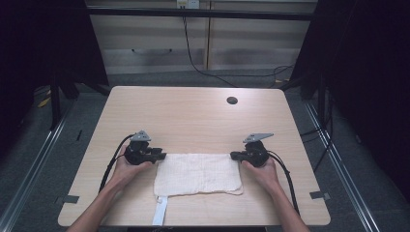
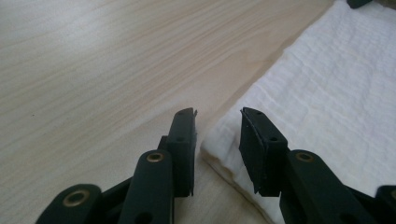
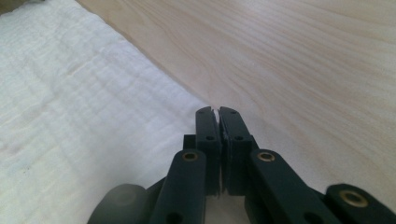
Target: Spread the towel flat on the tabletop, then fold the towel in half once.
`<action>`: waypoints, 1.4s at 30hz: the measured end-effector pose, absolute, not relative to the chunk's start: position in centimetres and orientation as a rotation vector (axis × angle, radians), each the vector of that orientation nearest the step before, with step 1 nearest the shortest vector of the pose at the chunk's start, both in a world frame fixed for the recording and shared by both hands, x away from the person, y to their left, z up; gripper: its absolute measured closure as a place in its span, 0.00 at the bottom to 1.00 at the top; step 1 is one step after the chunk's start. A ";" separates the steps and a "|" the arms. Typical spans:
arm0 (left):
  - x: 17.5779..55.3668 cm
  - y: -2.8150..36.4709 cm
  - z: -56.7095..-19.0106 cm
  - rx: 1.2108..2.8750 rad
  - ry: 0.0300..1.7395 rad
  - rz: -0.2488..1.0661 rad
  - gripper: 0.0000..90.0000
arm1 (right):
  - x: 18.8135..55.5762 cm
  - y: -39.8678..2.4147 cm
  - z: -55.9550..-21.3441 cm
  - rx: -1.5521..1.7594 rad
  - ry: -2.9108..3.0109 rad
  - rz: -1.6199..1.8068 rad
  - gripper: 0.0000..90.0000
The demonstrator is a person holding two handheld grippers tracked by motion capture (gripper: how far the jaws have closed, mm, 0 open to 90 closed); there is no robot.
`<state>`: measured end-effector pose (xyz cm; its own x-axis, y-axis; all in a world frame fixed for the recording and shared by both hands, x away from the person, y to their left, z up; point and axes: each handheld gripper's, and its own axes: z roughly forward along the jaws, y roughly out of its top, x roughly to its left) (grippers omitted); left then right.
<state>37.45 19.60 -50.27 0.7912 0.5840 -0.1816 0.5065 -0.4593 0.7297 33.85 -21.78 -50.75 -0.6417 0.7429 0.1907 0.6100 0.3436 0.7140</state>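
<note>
A white folded cloth (image 1: 198, 174) lies flat on the wooden table (image 1: 193, 111), near its front edge. My left gripper (image 1: 163, 155) sits at the cloth's far left corner. In the left gripper view the left gripper (image 2: 218, 112) is open, its jaws either side of the corner of the cloth (image 2: 327, 93) without pressing it. My right gripper (image 1: 233, 155) is at the cloth's far right corner. In the right gripper view the right gripper (image 3: 215, 111) has its pads pressed together, with only a thin pale sliver between them, where the edge of the cloth (image 3: 70, 116) runs in.
A white strip (image 1: 161, 212) hangs from under the cloth's front left over the table edge. A dark round hole (image 1: 232, 100) sits at the table's back right. Bare wood stretches behind the cloth. Black curtains and cables flank the table.
</note>
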 end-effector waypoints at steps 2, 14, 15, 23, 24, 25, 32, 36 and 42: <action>37.4 19.6 -50.5 2.156 0.795 0.115 0.73 | 33.8 -21.8 -50.8 1.239 2.433 1.179 0.97; 36.3 19.3 -50.7 2.176 0.729 0.122 0.93 | 33.8 -21.8 -50.7 1.246 2.431 1.181 0.97; 36.3 19.3 -50.7 2.171 0.731 0.123 0.93 | 33.8 -21.7 -50.7 1.250 2.432 1.175 0.97; 36.4 19.4 -50.7 2.164 0.756 0.102 0.94 | 33.7 -21.9 -49.7 1.224 2.399 1.228 0.97; 36.4 19.4 -50.6 2.168 0.756 0.105 0.94 | 33.6 -21.9 -49.5 1.215 2.388 1.241 0.97; 36.4 19.4 -50.6 2.169 0.759 0.105 0.94 | 33.5 -21.9 -49.2 1.207 2.381 1.257 0.97; 36.3 19.3 -50.5 2.177 0.763 0.122 0.94 | 32.7 -21.8 -47.4 1.130 2.356 1.343 0.97; 36.5 19.5 -50.5 2.167 0.793 0.113 0.94 | 32.2 -21.5 -46.7 1.101 2.352 1.366 0.97; 36.4 19.6 -50.5 2.167 0.803 0.114 0.94 | 31.1 -20.8 -45.9 1.036 2.371 1.387 0.97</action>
<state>36.44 19.61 -50.49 0.7940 0.5812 -0.1782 0.5085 -0.4742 0.7187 31.10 -20.85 -45.88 -0.7326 0.6605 0.1646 0.4674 0.3123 0.8271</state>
